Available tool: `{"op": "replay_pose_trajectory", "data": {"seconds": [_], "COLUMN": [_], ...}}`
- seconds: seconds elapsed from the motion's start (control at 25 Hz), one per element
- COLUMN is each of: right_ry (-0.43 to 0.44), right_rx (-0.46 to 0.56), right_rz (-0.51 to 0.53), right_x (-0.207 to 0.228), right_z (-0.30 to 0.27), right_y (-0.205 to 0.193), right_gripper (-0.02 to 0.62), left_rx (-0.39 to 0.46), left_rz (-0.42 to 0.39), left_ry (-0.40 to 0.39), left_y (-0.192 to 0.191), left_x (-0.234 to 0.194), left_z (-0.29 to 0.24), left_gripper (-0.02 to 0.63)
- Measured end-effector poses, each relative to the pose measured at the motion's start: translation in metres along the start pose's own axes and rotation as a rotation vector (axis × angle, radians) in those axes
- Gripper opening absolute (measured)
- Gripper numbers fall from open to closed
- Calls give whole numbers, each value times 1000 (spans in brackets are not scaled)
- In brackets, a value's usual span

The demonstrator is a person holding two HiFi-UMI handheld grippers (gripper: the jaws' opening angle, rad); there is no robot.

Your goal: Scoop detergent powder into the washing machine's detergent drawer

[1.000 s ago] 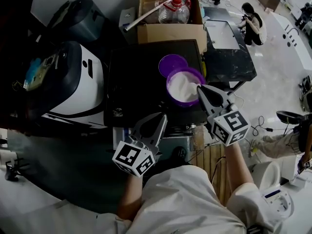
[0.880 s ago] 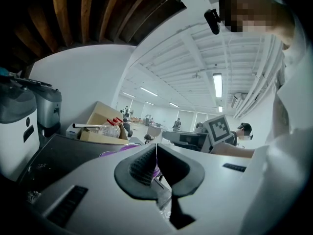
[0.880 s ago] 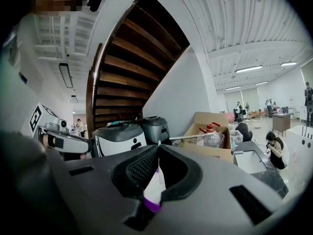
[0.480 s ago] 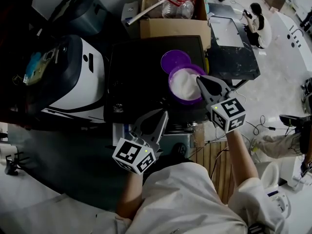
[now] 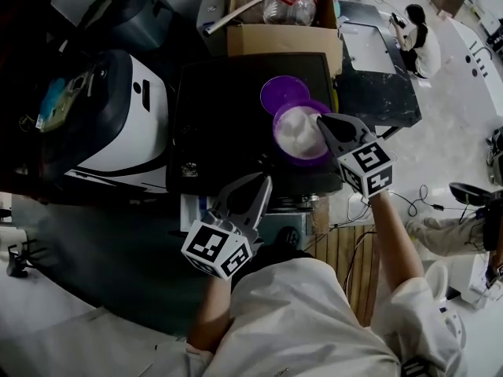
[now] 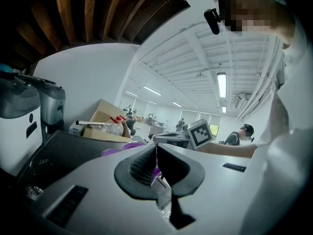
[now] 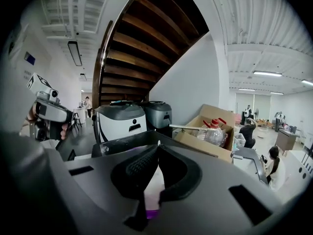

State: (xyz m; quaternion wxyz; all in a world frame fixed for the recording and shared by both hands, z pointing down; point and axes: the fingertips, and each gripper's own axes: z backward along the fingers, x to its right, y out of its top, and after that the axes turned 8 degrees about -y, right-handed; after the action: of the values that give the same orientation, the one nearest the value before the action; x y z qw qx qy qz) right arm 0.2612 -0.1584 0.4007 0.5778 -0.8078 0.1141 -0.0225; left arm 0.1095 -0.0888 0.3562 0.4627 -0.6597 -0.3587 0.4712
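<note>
Both sets of fingers are clenched, empty. Left gripper (image 5: 262, 181) hangs at the near edge of the black table (image 5: 224, 124); right gripper (image 5: 321, 119) points over the detergent powder (image 5: 296, 129) in the purple bowl (image 5: 303, 158). Purple lid (image 5: 283, 93) lies just beyond the bowl.

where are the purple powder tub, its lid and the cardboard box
purple powder tub (image 5: 299, 158): head view, near rim
lid (image 5: 283, 93): head view, its middle
cardboard box (image 5: 283, 39): head view, front wall
</note>
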Motion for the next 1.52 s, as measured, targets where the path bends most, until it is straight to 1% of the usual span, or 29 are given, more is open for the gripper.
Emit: {"op": "replay_pose_trajectory", "data": {"seconds": [0.2, 0.56, 0.92, 1.52], "right_ry": [15, 38, 81, 154], "right_rx": [-29, -101, -135, -184], "right_rz": [35, 67, 74, 50], "right_x": [2, -2, -6, -18], "right_z": [-7, -18, -19, -10], "right_y": [-7, -24, -34, -46], "right_gripper": [8, 8, 8, 6], "left_rx": [6, 16, 21, 26], "left_rz": [1, 10, 14, 11], "left_ry": [9, 12, 14, 8], "left_y": [1, -2, -1, 0], "left_x": [-1, -4, -5, -2], "left_z": [0, 3, 3, 3], "left_gripper": [20, 20, 20, 20]}}
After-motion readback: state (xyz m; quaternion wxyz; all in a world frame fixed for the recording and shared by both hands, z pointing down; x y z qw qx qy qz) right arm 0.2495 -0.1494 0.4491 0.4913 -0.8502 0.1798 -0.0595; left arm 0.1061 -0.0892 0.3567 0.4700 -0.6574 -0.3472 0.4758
